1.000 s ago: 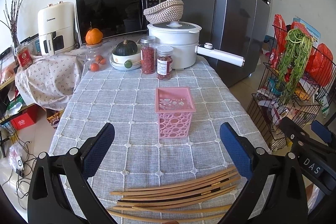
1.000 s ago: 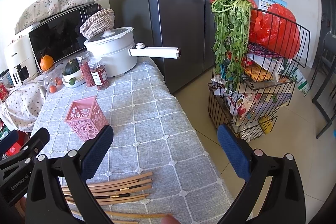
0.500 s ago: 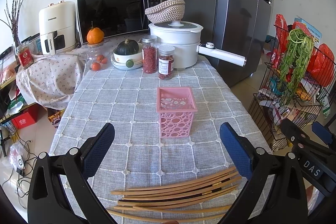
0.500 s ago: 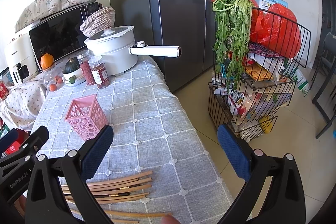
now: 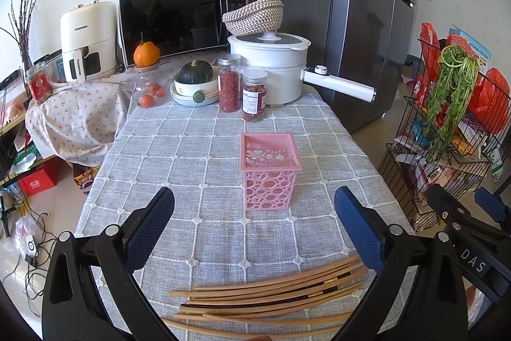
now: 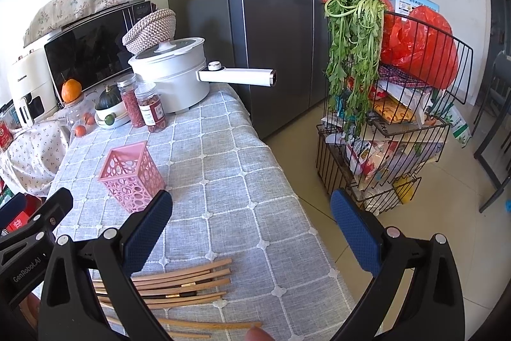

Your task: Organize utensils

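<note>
With our left tool (image 5: 254,226) and right tool (image 6: 250,222) both spread wide and holding nothing, we judge nothing done: the chopsticks (image 5: 271,293) lie loose at 6 o'clock, the pink basket (image 5: 270,171) at 12 stands empty on the bench (image 5: 179,149).

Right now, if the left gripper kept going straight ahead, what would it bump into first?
Probably the pink basket. The left gripper is open and aims almost straight at it, over the chopsticks lying below. Depth is hard to judge, so it might pass just above the rim.
</note>
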`<control>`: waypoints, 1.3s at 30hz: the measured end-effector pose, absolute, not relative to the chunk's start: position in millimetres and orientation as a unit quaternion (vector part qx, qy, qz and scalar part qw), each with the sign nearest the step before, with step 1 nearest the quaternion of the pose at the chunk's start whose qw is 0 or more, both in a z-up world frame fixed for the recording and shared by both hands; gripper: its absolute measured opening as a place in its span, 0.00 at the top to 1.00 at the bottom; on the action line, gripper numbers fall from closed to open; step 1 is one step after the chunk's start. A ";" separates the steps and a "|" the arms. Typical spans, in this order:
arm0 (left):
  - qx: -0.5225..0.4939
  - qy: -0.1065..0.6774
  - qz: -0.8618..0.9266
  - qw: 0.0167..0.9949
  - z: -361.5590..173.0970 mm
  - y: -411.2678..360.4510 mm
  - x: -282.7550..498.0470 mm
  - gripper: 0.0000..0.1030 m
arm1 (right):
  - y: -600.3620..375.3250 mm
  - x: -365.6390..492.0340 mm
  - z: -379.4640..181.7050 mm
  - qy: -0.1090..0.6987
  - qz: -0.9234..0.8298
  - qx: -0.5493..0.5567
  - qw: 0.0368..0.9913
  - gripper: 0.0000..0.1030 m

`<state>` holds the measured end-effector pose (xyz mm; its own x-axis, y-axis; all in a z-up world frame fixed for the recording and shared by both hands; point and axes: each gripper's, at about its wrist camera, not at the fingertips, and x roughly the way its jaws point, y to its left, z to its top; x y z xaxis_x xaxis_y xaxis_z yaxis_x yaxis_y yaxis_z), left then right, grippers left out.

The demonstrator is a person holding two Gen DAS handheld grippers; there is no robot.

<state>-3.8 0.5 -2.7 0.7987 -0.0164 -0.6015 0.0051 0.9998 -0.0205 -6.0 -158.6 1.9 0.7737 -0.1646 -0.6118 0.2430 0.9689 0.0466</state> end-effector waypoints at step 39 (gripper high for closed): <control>-0.006 0.320 -0.009 0.947 -1.4 -7.6 -4.0 0.07 | -163.6 -7.2 0.8 0.322 -0.119 0.058 0.938 0.06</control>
<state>-4.0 -7.6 -1.4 0.7951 -0.0208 -0.6061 0.0128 0.9998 -0.0175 -7.2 -163.6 0.8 0.7647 -0.1851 -0.6172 0.2602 0.9650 0.0330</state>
